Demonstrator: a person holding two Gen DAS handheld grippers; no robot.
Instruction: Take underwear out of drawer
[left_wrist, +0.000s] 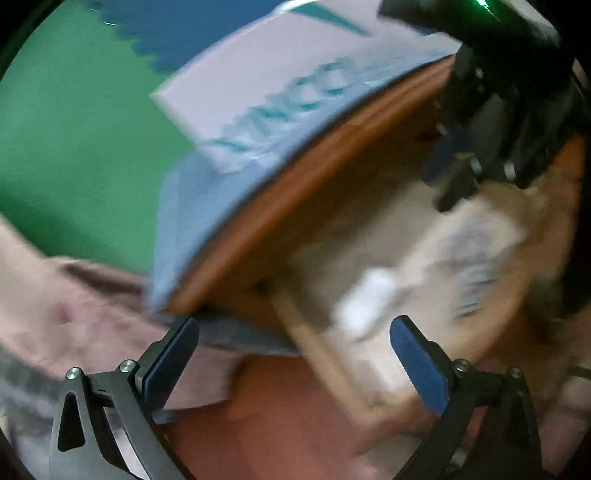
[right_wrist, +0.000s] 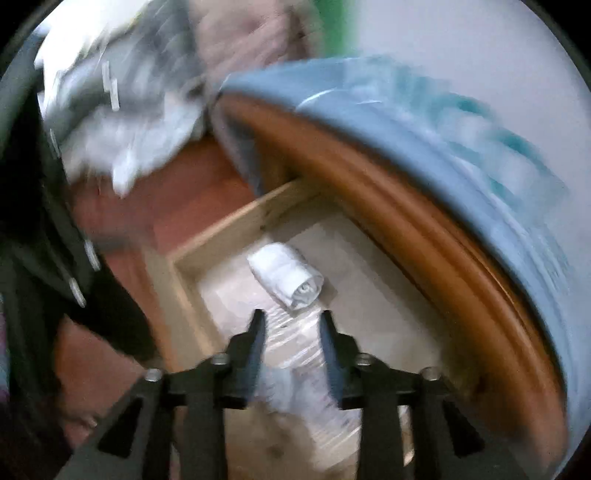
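Note:
The light-wood drawer (right_wrist: 236, 221) stands pulled out under the brown cabinet top. A rolled white garment (right_wrist: 286, 278) lies on its floor, and a striped white-and-grey piece of underwear (right_wrist: 295, 354) is spread in front of the roll. My right gripper (right_wrist: 291, 325) hangs over the striped piece, its jaws partly apart; the cloth shows through the gap and I see no pinch. In the left wrist view my left gripper (left_wrist: 295, 336) is wide open and empty at the drawer's corner (left_wrist: 314, 343). There the white roll (left_wrist: 369, 299), the striped piece (left_wrist: 469, 258) and the right gripper (left_wrist: 454, 184) above them all appear blurred.
A blue cloth (right_wrist: 406, 122) covers the cabinet top, with a white sheet bearing teal letters (left_wrist: 295, 92) on it. A blurred heap of white and grey clothes (right_wrist: 110, 122) lies left of the drawer, pinkish fabric (left_wrist: 55, 314) beside it. A hand (right_wrist: 92, 369) shows at lower left.

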